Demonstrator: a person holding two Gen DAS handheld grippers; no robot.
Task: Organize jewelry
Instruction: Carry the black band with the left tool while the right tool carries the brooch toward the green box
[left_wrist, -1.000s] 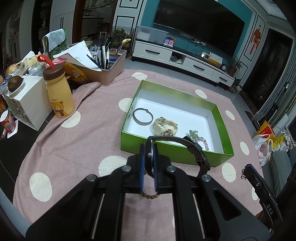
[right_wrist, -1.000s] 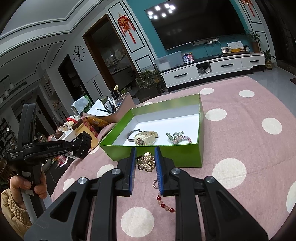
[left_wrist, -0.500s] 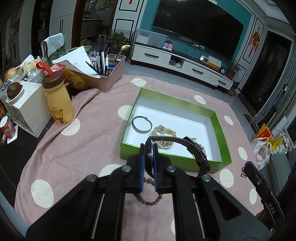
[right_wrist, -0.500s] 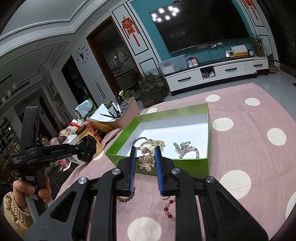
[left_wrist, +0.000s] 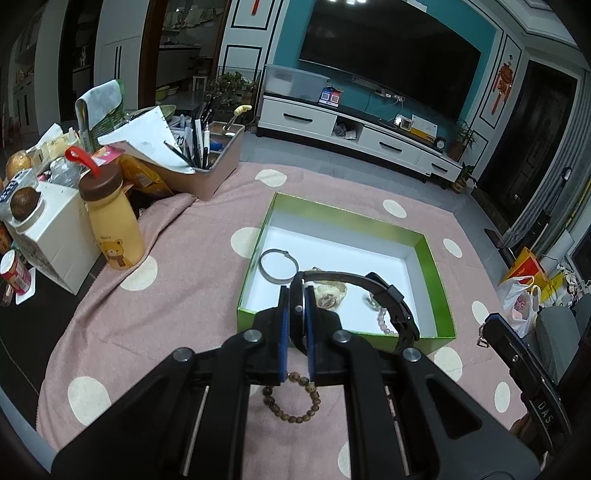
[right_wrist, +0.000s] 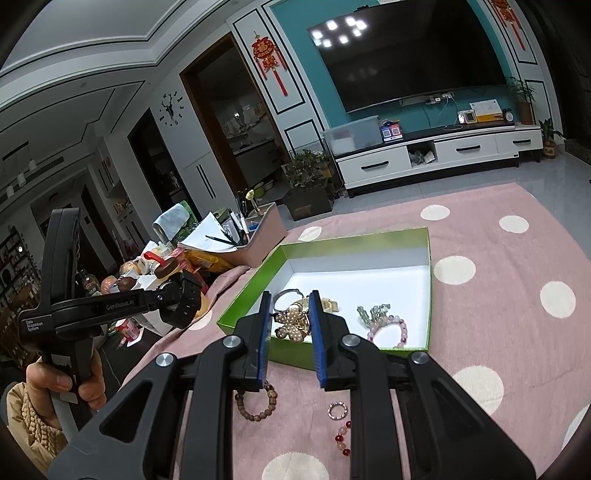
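On the tablecloth nearest the cameras: a wooden bead bracelet (left_wrist: 291, 398) lies loose short of the box.
Left gripper (left_wrist: 296, 306): jaws nearly closed, clamping a black watch (left_wrist: 384, 295) above the green box's (left_wrist: 439, 280) near wall.
Right gripper (right_wrist: 288, 314): jaws narrowly parted, pinching a pearl flower brooch (right_wrist: 291, 325) over the same near wall.
Inside the box: a silver bangle (left_wrist: 277, 265) and a pink bead bracelet (right_wrist: 388, 328); the far half lies bare.
Left edge: bear bottle (left_wrist: 112, 221), well apart.

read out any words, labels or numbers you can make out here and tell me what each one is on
"GenRobot.AI": on the arm of the left gripper.
"Data Acquisition System": small print on that gripper's body.
"DAS": on the right gripper's edge, left wrist view.
"竹": on the white paper.
Yellow bottle print and TV-stand cards: too small to read.
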